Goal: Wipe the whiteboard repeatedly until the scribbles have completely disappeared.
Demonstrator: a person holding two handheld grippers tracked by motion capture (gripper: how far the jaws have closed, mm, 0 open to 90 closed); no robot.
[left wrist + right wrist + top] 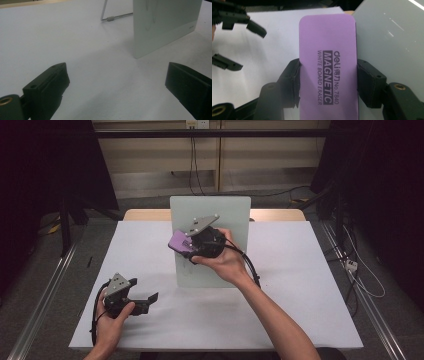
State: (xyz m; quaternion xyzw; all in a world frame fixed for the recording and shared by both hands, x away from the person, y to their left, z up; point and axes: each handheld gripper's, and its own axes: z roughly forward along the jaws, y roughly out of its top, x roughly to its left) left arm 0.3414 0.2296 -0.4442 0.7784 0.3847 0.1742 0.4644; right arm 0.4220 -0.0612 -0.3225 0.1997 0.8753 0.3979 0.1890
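Leftward, the left gripper (145, 298) rests on the table (300, 310), jaws spread and empty. Rightward, the right gripper (328, 80) pinches the purple whiteboard eraser (328, 50) across its long edges, against the standing whiteboard (235, 215); it looks light, slightly squashy, best gripped mid-length.

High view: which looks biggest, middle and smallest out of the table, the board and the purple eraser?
1. Table: biggest by far.
2. Board: middle; it stands propped up on the table.
3. Purple eraser: smallest, clamped in the right gripper and partly hidden by it.
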